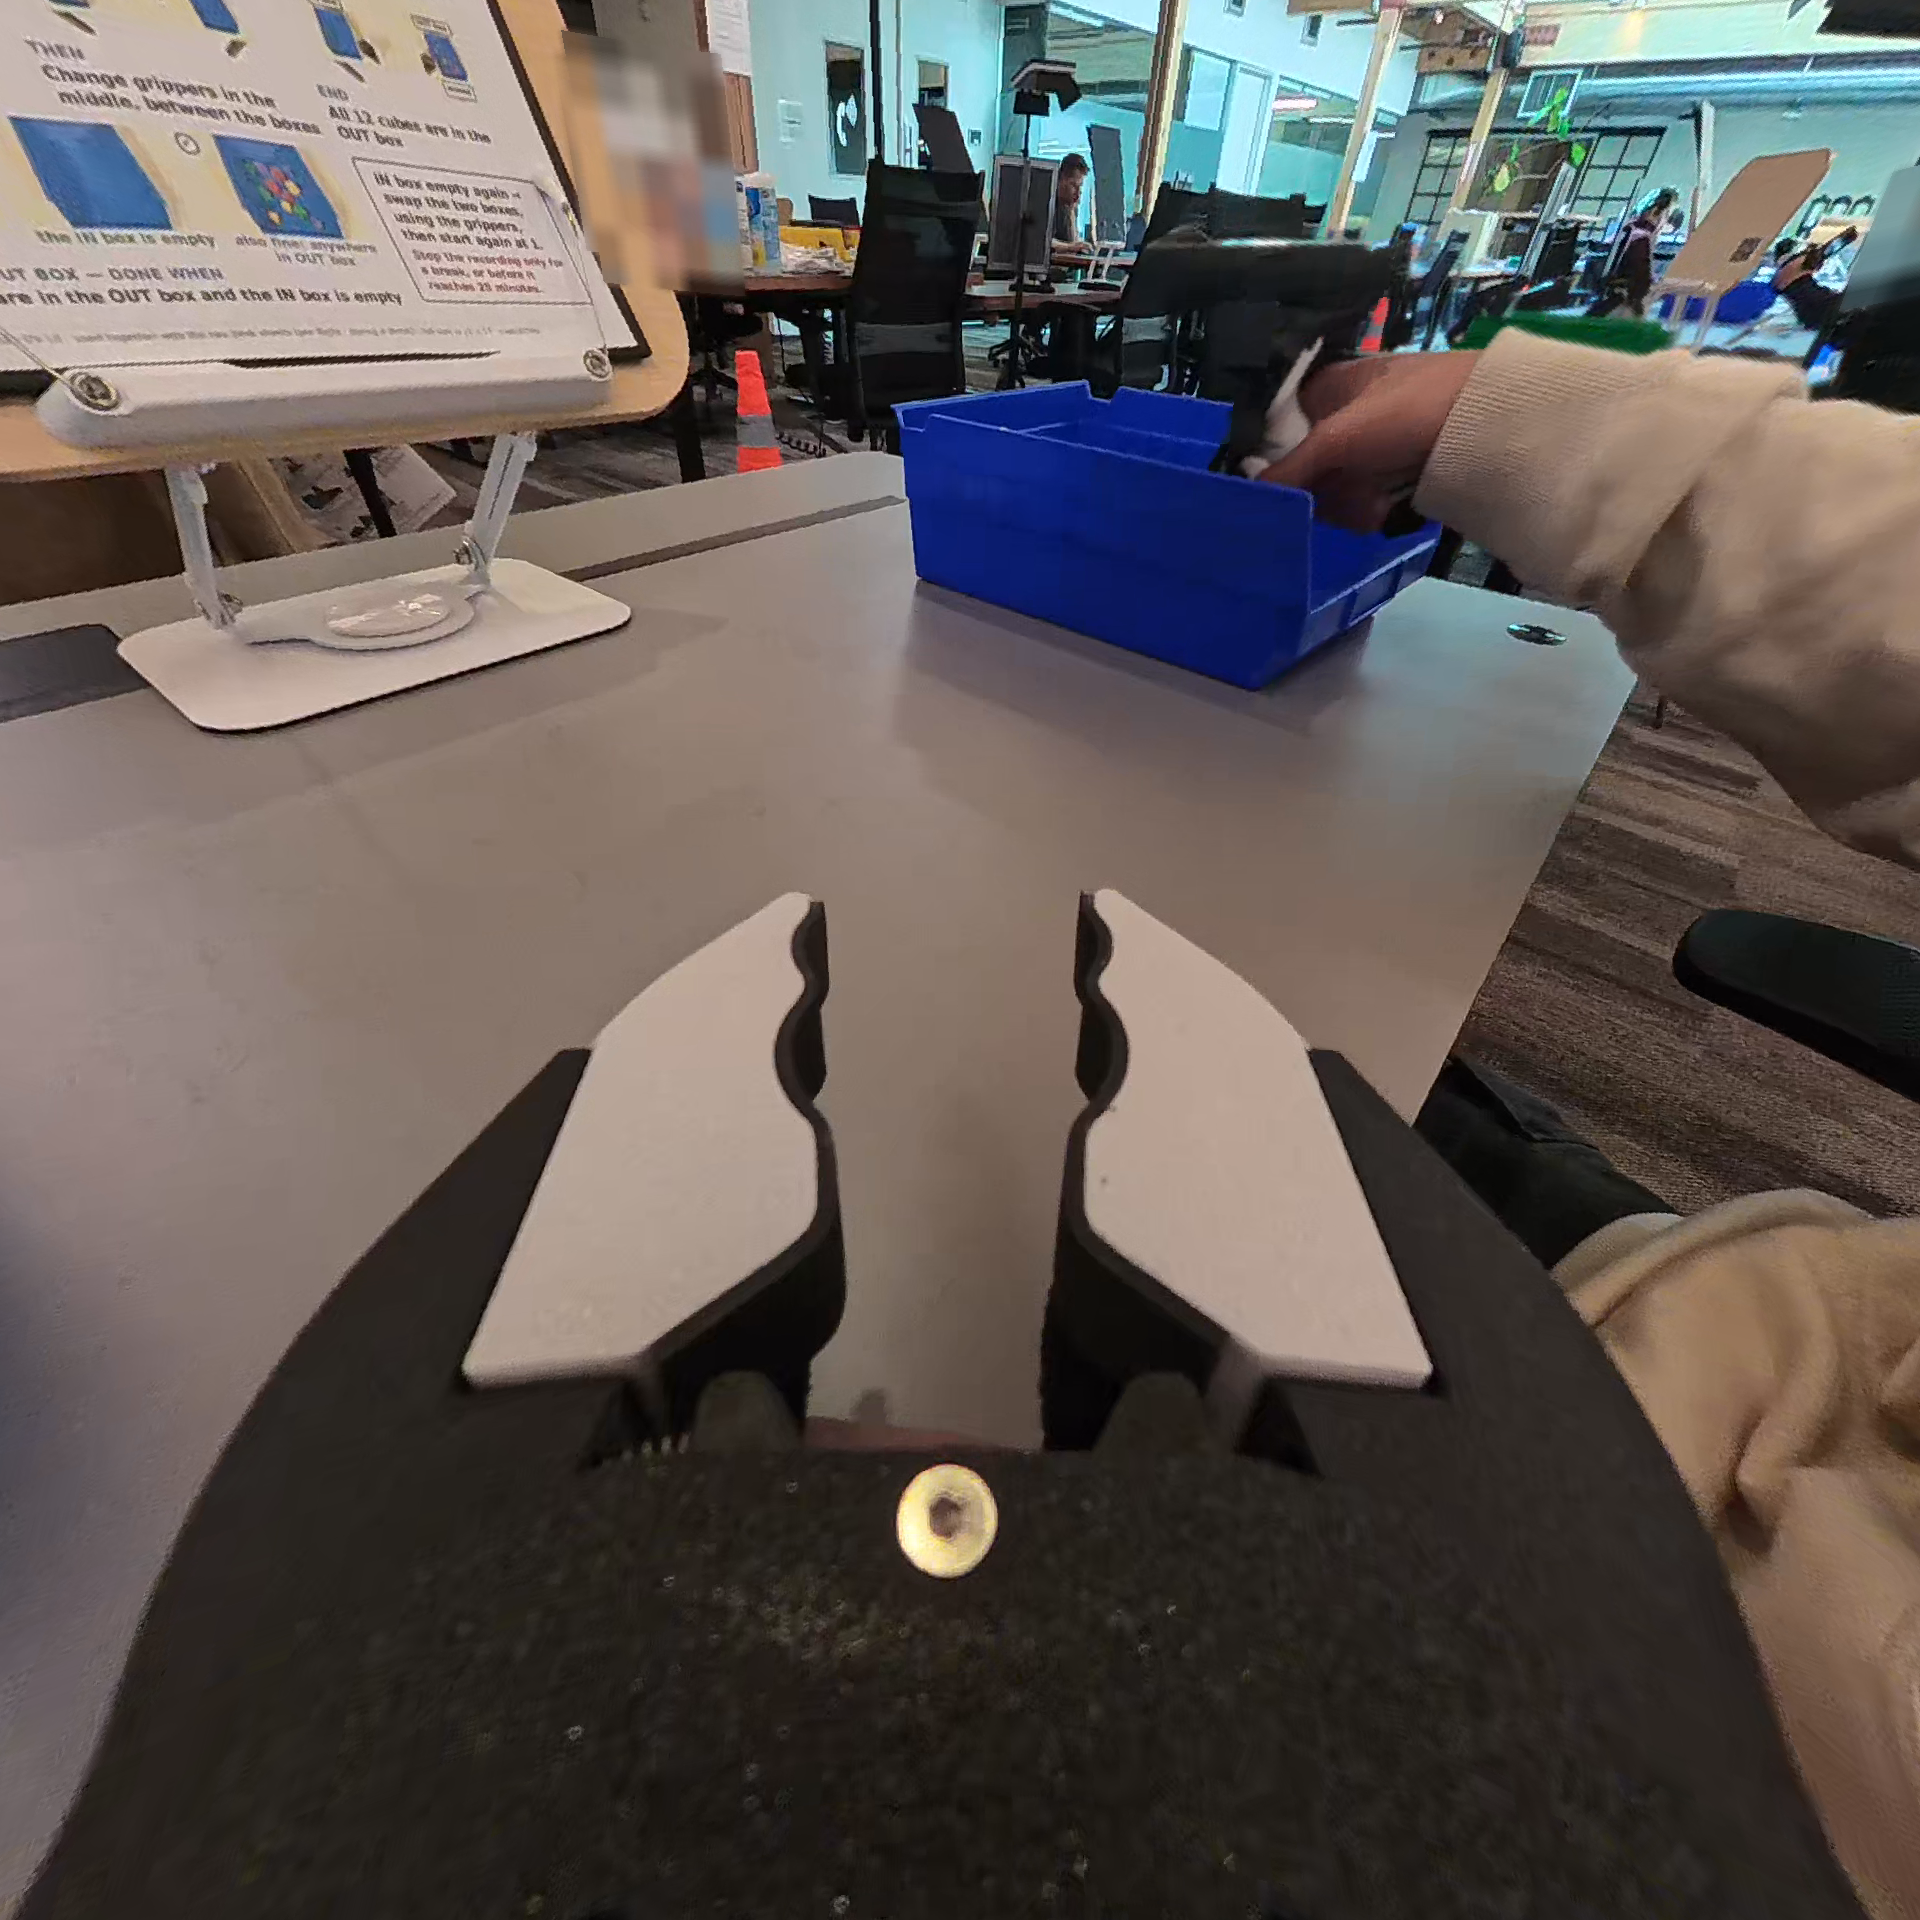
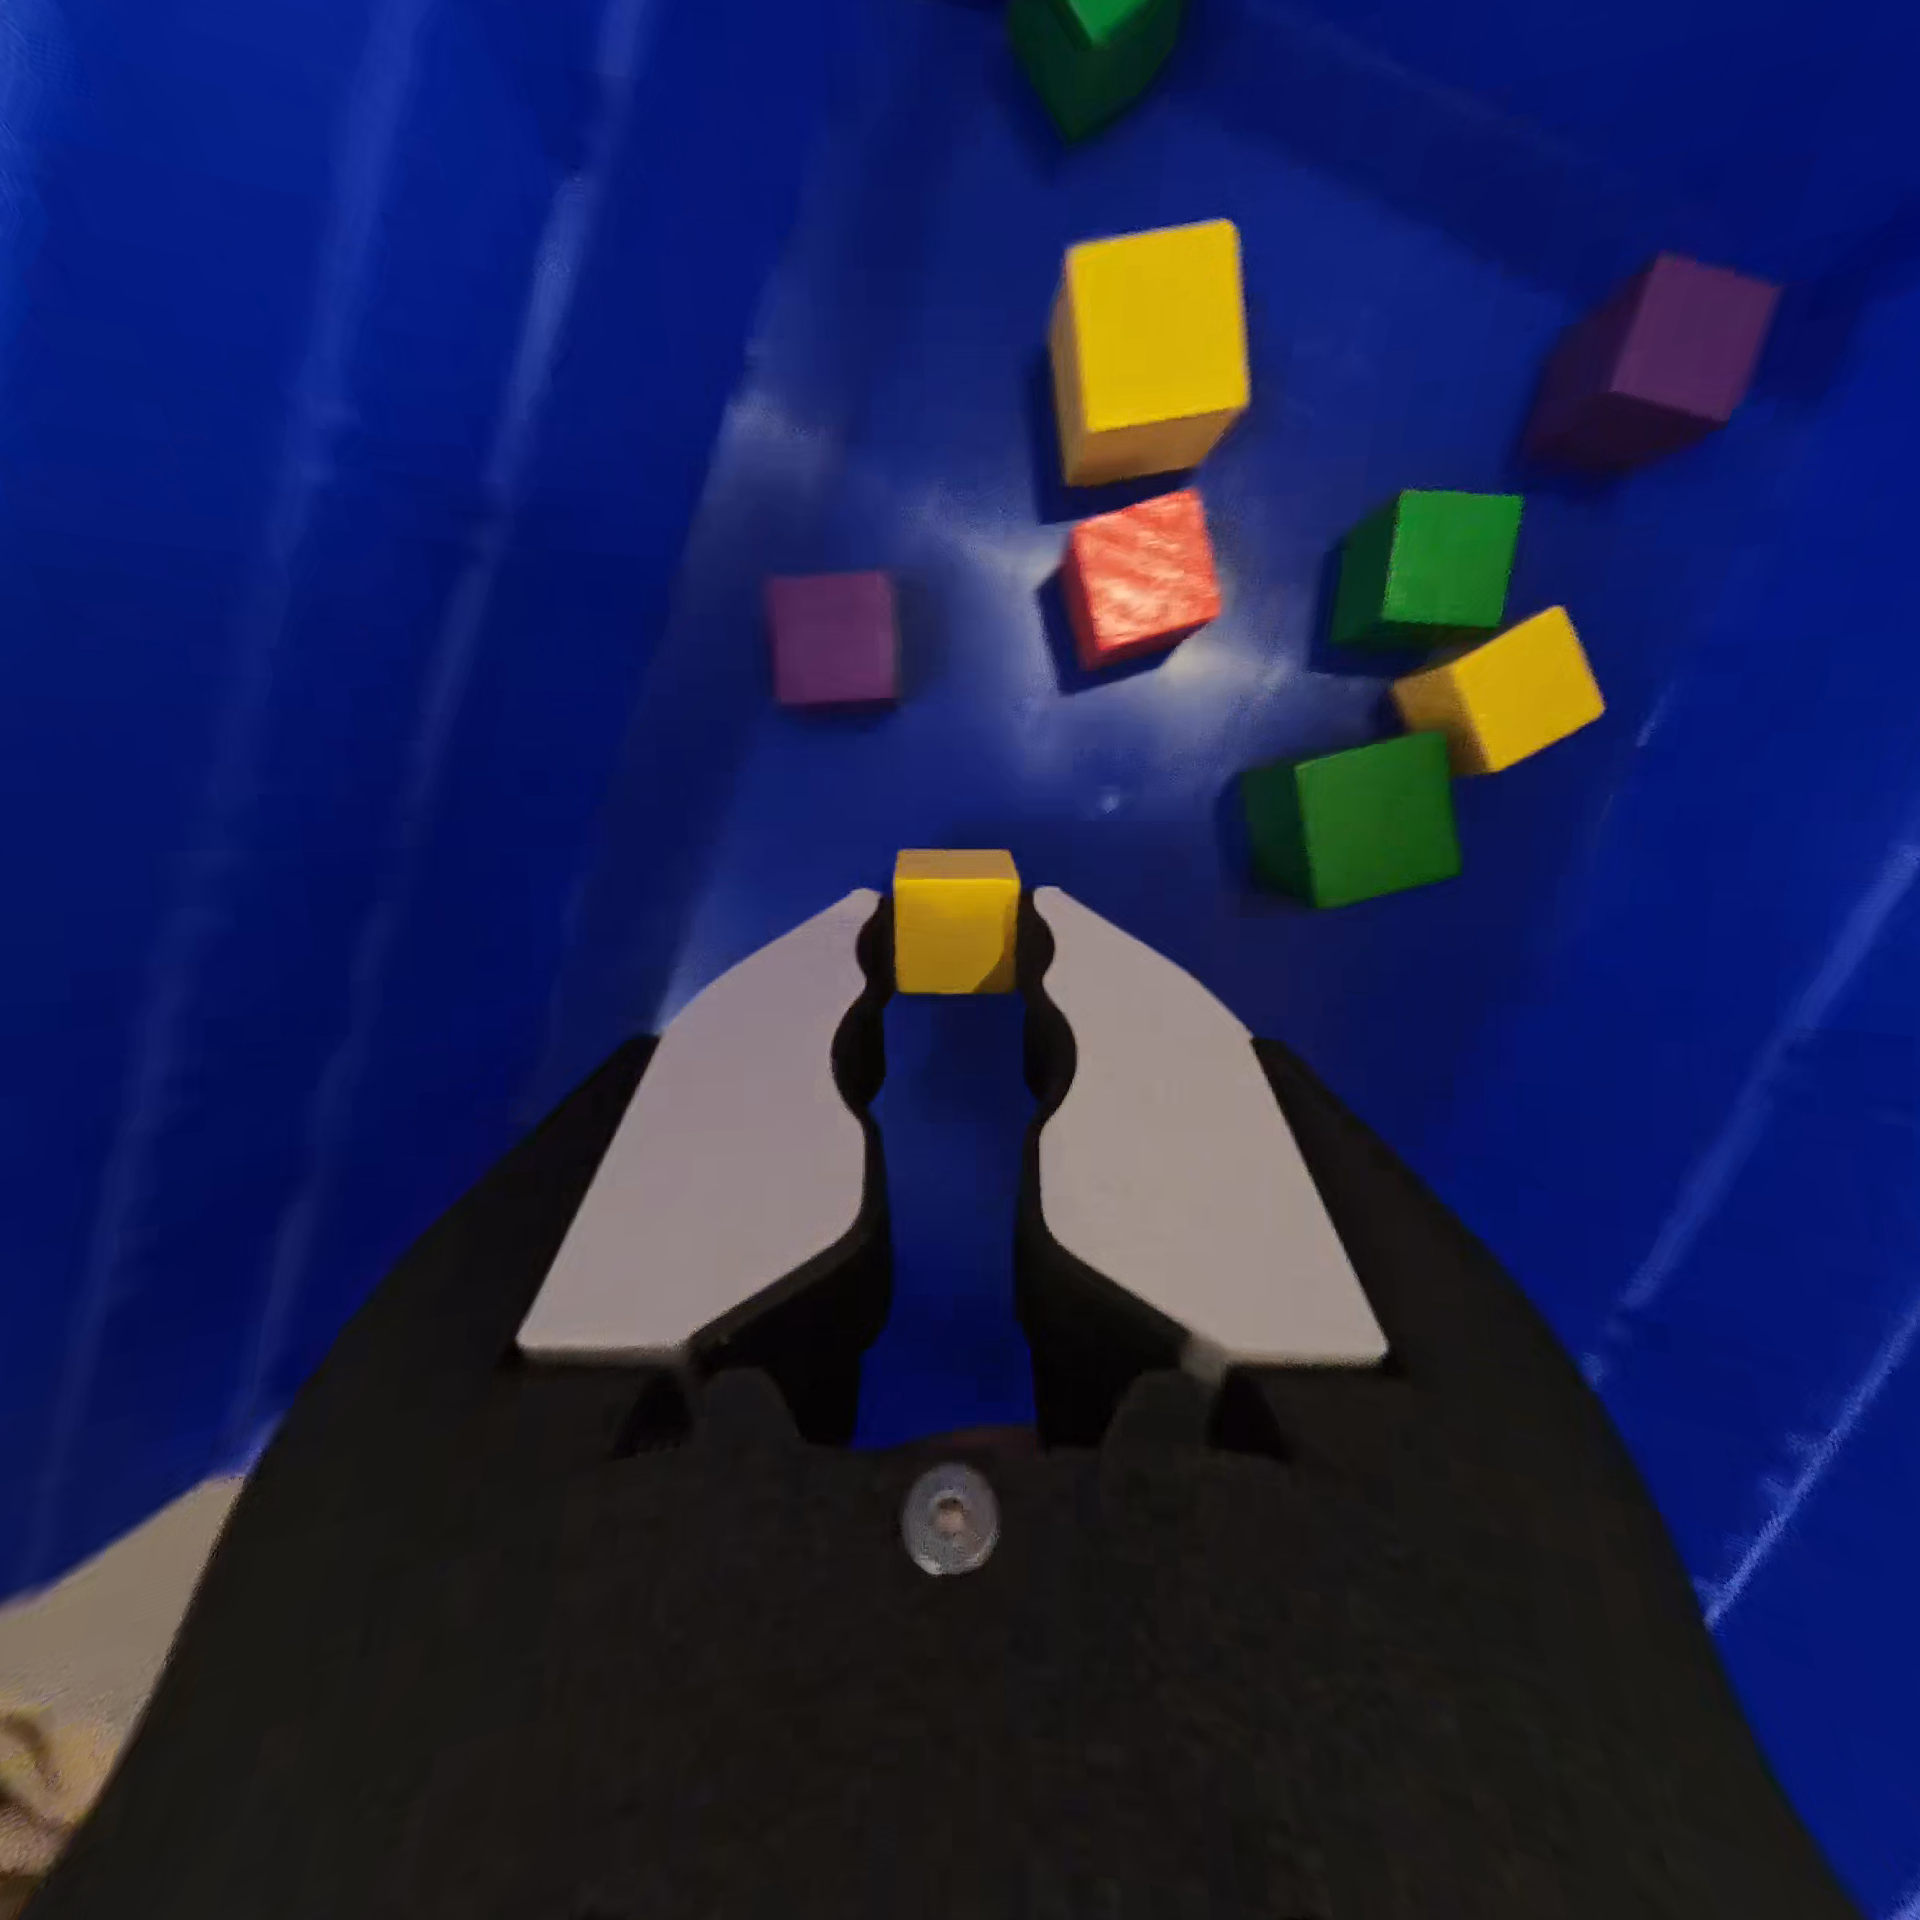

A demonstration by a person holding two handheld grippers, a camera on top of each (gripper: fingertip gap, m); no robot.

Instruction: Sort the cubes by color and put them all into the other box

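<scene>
My right gripper is shut on a small yellow cube and holds it inside the blue box, above its floor. Below lie loose cubes: a large yellow one, a red one, purple ones, green ones and another yellow one. My left gripper is open and empty over the grey table. In the left wrist view the blue box stands at the far right, and a hand holds the right gripper in it.
A white stand with an instruction sheet stands at the table's far left. The table's right edge drops to carpet. A cream sleeve reaches across from the right. Office chairs and desks stand behind. The tips of one gripper are about 45 cm away from the tips of the other.
</scene>
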